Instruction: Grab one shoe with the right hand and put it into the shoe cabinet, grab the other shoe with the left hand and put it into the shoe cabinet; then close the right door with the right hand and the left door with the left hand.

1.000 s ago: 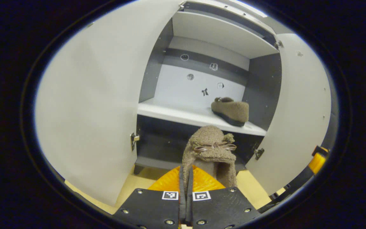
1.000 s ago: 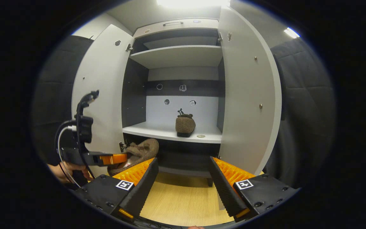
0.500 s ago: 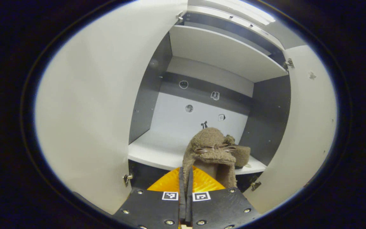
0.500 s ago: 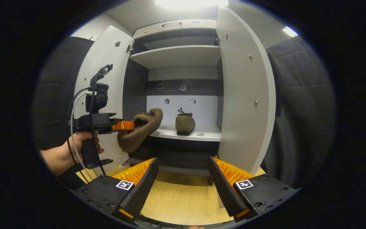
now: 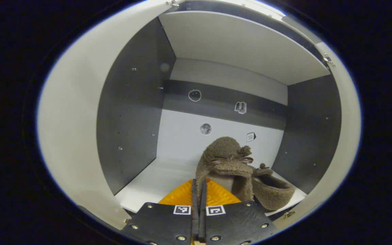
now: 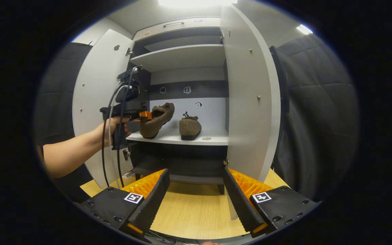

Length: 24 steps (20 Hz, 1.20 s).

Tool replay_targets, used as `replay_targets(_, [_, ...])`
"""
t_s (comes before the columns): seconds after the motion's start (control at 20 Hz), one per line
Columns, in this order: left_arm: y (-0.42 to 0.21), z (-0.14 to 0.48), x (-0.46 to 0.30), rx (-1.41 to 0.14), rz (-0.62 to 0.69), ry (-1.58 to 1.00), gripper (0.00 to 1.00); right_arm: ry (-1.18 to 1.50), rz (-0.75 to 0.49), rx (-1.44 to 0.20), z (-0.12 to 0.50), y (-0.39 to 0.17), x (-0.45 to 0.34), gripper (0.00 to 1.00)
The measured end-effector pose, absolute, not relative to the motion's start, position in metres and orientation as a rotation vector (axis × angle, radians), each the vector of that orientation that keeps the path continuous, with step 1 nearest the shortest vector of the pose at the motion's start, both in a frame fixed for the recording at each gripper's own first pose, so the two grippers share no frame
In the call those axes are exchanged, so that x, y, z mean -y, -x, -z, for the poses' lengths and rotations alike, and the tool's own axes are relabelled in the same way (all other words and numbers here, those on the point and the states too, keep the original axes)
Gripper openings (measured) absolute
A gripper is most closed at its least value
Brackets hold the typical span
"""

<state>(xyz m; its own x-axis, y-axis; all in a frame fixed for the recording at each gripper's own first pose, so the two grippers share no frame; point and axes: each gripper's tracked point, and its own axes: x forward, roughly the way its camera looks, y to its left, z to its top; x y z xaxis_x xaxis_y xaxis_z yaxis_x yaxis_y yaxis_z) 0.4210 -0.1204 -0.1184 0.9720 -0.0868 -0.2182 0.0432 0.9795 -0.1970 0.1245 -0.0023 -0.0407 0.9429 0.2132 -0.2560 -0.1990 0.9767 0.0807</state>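
Your way onto the shelf is open on its left half — the parked shoe takes the right. Both doors stand wide, and the floor in front lies bare.

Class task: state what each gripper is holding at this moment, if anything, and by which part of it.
The left gripper holds a fuzzy brown shoe by the rim of its opening near the heel, toe pointing into the cabinet. The right gripper is open and holds nothing.
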Motion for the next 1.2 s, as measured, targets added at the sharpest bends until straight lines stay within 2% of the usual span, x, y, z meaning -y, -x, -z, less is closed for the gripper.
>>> replay_targets(0.05, [-0.431,0.122,0.12,-0.239,0.055,0.182,0.06,-0.058,-0.208,-0.269,0.043,-0.124,0.003,1.0])
replay_targets(0.1, [-0.442,0.128,0.122,-0.255,0.047,0.174,0.01,-0.059,-0.204,-0.273,0.045,-0.124,0.005,1.0])
replay_targets(0.3, [-0.458,0.142,0.121,-0.296,0.031,0.132,0.02,-0.069,-0.197,-0.284,0.049,-0.125,0.008,1.0])
replay_targets(0.4, [-0.458,0.125,0.121,-0.248,0.049,0.131,0.13,-0.073,-0.195,-0.276,0.046,-0.126,0.009,0.96])
replay_targets(0.6, [-0.435,0.104,0.127,-0.217,0.089,0.078,0.87,-0.067,-0.199,-0.243,0.034,-0.127,0.008,0.96])
replay_targets(0.7, [-0.414,0.088,0.128,-0.183,0.103,0.074,0.84,-0.065,-0.198,-0.223,0.026,-0.127,0.008,0.96])
replay_targets(0.8, [-0.388,0.075,0.128,-0.155,0.127,0.086,0.87,-0.064,-0.192,-0.206,0.019,-0.125,0.011,0.96])
replay_targets(0.85, [-0.37,0.068,0.127,-0.139,0.138,0.085,0.84,-0.065,-0.188,-0.2,0.016,-0.124,0.013,1.0])
replay_targets(1.05, [-0.308,0.053,0.125,-0.103,0.17,0.089,0.87,-0.073,-0.175,-0.177,0.003,-0.118,0.017,1.0])
replay_targets(1.15, [-0.281,0.048,0.116,-0.093,0.175,0.091,0.81,-0.065,-0.172,-0.164,-0.003,-0.115,0.018,1.0])
replay_targets(1.2, [-0.269,0.046,0.112,-0.088,0.173,0.091,0.81,-0.06,-0.172,-0.157,-0.007,-0.113,0.018,1.0])
